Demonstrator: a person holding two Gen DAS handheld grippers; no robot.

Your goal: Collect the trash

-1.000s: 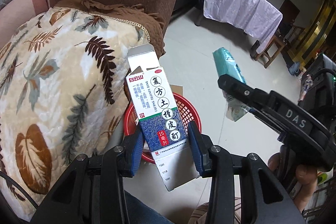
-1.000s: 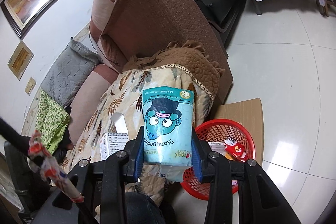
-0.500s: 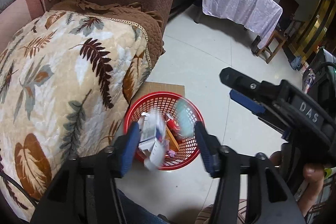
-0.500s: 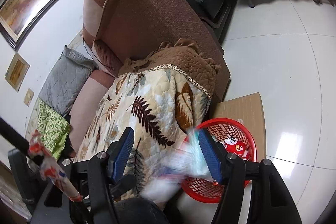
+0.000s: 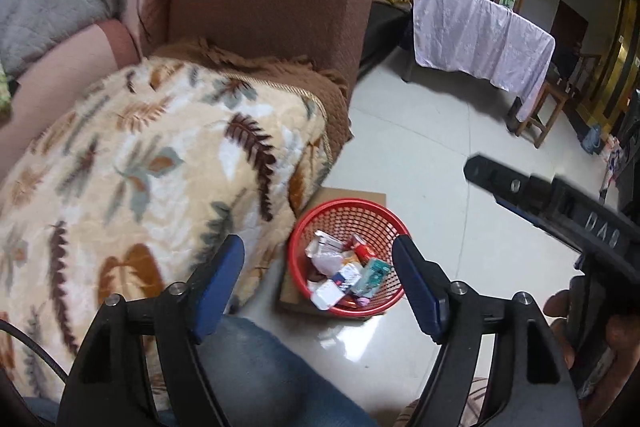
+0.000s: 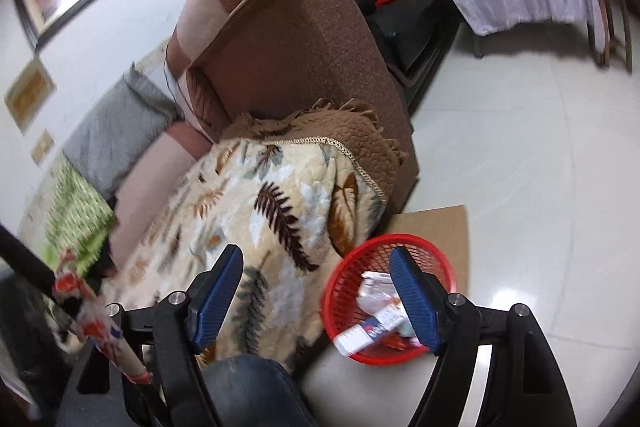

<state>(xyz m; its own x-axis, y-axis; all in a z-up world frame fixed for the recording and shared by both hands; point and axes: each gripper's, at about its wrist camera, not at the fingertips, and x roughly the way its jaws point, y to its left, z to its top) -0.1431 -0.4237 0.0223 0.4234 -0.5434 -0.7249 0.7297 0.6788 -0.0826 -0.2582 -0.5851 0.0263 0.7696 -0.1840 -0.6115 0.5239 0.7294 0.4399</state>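
The left hand-held gripper (image 5: 318, 269) has its blue-padded fingers (image 5: 218, 281) spread wide apart with nothing between them. The right hand-held gripper (image 6: 316, 291) likewise stands wide open and empty; in the left wrist view it shows as a black bar with blurred lettering at the right edge, held by a hand (image 5: 580, 323) whose fingers (image 5: 558, 305) curl round the handle.

The round red plastic mesh basket (image 5: 312, 227) stands on the pale glossy tiled floor (image 5: 420, 155), on a flat sheet of brown cardboard (image 6: 436, 223) that juts out beyond it toward the room. The basket sits just beside the hanging edge of the cream fleece blanket with brown and grey leaf print (image 5: 132, 163), which drapes over the seat of the brown upholstered sofa (image 5: 272, 7).

Inside the basket lies the trash: a white and blue printed carton (image 6: 370, 333) toward its near side, a teal packet (image 5: 372, 273) next to it, a crumpled white paper piece (image 5: 326, 255) and a small red item (image 5: 362, 251) farther in. The pieces overlap one another.

A knee in blue denim (image 5: 256, 367) fills the bottom between the left fingers. A grey quilted cushion (image 6: 116, 135) leans on the sofa's far end. Beyond, a white cloth (image 5: 480, 39) covers a piece of furniture across the floor.
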